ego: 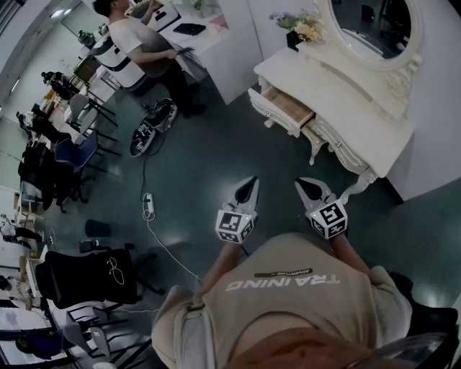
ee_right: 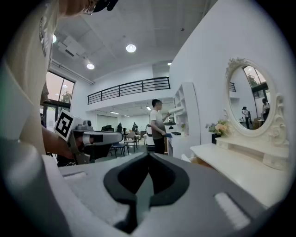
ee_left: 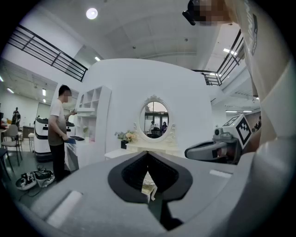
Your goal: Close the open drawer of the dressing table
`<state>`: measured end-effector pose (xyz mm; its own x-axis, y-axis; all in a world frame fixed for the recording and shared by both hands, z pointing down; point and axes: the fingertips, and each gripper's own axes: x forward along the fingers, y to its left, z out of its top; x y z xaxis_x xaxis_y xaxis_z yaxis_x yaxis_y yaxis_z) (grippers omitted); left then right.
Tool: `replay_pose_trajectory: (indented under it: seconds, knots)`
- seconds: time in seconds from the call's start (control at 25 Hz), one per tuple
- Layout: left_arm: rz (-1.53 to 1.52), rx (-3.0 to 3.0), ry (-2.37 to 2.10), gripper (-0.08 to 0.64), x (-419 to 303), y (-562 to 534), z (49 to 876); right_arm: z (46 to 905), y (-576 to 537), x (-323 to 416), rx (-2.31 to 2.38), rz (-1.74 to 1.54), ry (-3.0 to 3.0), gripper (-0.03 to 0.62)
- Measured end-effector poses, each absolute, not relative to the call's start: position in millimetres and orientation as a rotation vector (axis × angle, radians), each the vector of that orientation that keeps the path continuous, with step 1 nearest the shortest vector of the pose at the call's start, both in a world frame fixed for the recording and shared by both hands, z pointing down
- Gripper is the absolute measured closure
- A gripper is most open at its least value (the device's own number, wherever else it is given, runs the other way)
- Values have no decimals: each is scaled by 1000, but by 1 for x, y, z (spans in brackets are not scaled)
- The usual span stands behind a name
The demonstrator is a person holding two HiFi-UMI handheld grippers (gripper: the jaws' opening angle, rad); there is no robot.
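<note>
In the head view the open drawer [ego: 289,109] sticks out of the white dressing table [ego: 346,101] toward 8 o'clock. The left gripper [ego: 250,186] and the right gripper [ego: 305,186] hang side by side above the floor [ego: 202,166]. Both have their jaws pressed together and hold nothing. The drawer lies at 1 o'clock from the left gripper and at 12 o'clock from the right one, well apart from both.

Ahead, bench [ego: 338,94] with drawer [ego: 288,107] out at front; on top, flowers [ego: 304,27] left of mirror [ego: 374,21]. Nearer, left tongs [ego: 250,186] beside right tongs [ego: 306,186], well apart from bench.
</note>
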<state>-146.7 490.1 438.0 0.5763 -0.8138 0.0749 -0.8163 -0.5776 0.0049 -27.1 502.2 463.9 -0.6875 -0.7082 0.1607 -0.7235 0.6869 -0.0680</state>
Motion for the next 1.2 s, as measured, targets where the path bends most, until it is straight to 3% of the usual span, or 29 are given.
replay_pose_trajectory:
  seconds: [0.68,0.96,1.2]
  knots:
    - [96,2818,-1331,560,-199,463,440,466,477,-65,1381,205,-2683,597]
    - [140,2770,-1278,560,-243,464,467,483,464,-110,1343,208,-2642,597]
    - [167,2683,-1313,560,-258,450,505,491,426,-103,1297,175,-2588,597]
